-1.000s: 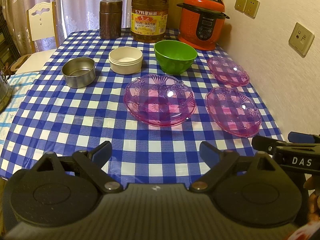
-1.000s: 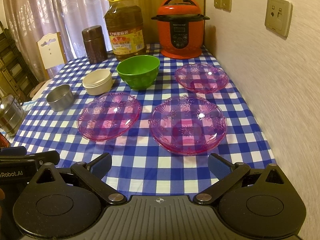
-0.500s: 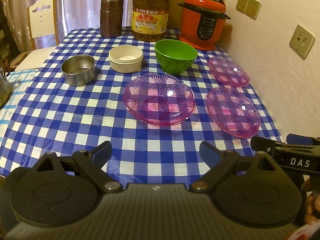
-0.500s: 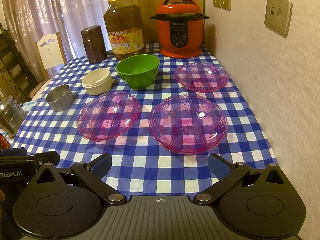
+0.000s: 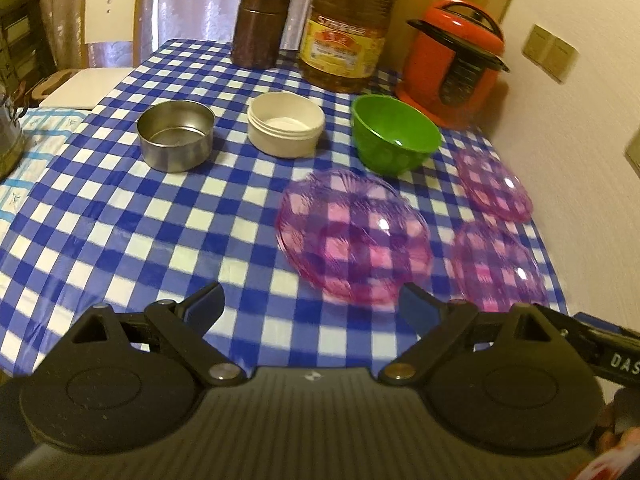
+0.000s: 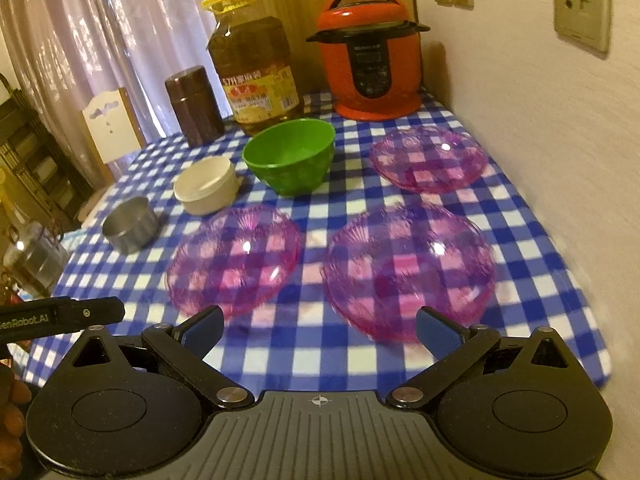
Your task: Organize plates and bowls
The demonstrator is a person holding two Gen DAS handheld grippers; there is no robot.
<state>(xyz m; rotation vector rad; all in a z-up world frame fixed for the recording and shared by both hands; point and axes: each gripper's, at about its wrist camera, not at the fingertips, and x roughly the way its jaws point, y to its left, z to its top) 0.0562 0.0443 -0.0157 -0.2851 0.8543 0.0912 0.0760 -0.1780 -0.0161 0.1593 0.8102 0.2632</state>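
Observation:
Three clear pink plates lie on the blue checked tablecloth: a near-left plate [image 5: 354,236] [image 6: 234,258], a near-right plate [image 5: 498,268] [image 6: 410,270] and a far plate [image 5: 494,184] [image 6: 430,158] by the wall. Behind them stand a green bowl [image 5: 396,134] [image 6: 290,154], a cream bowl [image 5: 286,122] [image 6: 206,186] and a steel bowl [image 5: 175,134] [image 6: 130,228]. My left gripper [image 5: 312,306] is open, just short of the near-left plate. My right gripper [image 6: 318,326] is open, its right finger at the near-right plate's front rim. Neither holds anything.
At the back stand a red pressure cooker [image 6: 372,54], a big oil bottle [image 6: 254,74] and a brown canister [image 6: 194,106]. The wall [image 6: 560,160] runs along the table's right side. A white chair [image 5: 108,12] and a metal pot [image 6: 34,258] are off to the left.
Both grippers have moved forward and tilted, closing in on the near plates. The dishes have not moved. Both grippers stay open.

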